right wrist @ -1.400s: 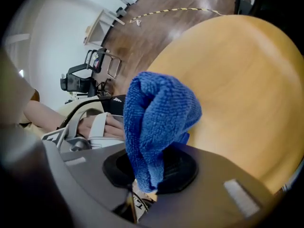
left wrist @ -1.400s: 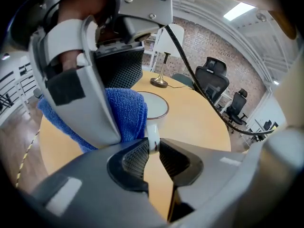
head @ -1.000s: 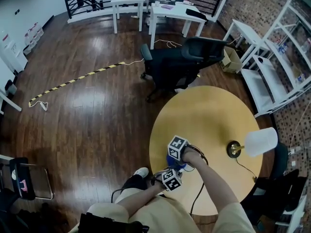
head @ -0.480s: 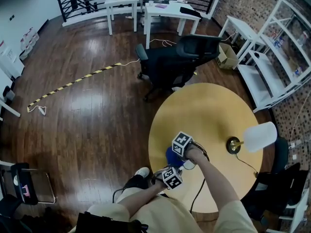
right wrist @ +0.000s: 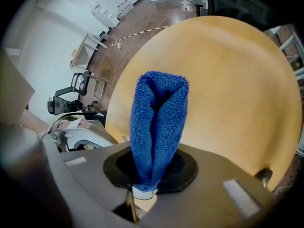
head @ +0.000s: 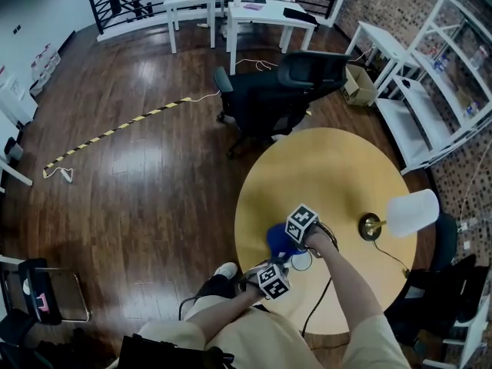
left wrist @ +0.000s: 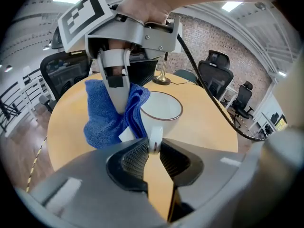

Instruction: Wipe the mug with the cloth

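The left gripper (left wrist: 153,147) fingers clamp the mug (left wrist: 161,110) handle, the right gripper (right wrist: 152,174) fingers clamp the blue cloth (right wrist: 157,118), over a round yellow worktop (head: 330,167) with dark floor (head: 138,175) beyond.

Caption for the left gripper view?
Left gripper grips the mug by its handle; right gripper holds cloth at its side.

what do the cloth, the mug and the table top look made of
Cloth: blue microfibre or terry, going by its fuzzy looped pile.
Mug: probably glazed ceramic; white, smooth and glossy, with a thin dark rim.
Table top: wood or wood-look laminate, hard to tell; pale tan, smooth, satin sheen.
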Motion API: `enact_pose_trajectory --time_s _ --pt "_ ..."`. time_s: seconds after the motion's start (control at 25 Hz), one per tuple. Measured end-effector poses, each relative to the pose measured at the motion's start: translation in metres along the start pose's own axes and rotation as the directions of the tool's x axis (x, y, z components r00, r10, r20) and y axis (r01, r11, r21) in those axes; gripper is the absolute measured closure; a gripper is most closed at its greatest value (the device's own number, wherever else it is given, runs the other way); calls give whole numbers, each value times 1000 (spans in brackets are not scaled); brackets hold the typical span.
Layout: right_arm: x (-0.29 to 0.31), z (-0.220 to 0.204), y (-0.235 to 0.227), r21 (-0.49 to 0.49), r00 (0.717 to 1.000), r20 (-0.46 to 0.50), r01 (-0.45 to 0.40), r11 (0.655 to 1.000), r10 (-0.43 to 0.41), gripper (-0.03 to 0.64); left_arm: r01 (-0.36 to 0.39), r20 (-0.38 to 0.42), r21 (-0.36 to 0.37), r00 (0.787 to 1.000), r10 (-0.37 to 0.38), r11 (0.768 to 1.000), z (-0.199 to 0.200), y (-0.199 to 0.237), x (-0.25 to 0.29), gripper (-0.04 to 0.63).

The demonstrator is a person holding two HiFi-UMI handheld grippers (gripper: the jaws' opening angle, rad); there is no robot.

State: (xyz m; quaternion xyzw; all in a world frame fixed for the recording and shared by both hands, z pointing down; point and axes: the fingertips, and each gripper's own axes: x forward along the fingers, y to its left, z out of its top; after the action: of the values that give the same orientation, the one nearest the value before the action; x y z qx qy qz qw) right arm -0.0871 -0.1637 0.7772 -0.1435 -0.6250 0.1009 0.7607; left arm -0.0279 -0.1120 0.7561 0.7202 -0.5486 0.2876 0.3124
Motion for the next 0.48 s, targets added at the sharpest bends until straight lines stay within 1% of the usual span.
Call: enact_pose_trajectory --time_s 0.12,0.32,0.48 --pt "-3 -2 -6 32 999 33 7 999 -8 557 -16 -8 11 1000 16 1000 -2 2 -1 534" --pt "-6 -5 -12 75 995 101 -1 997 -7 557 -20 -21 17 1000 21 1000 0 1 -1 534" --pt "-8 -13 -18 101 992 121 19 995 -31 557 -20 -33 32 999 21 999 -2 -2 0 534"
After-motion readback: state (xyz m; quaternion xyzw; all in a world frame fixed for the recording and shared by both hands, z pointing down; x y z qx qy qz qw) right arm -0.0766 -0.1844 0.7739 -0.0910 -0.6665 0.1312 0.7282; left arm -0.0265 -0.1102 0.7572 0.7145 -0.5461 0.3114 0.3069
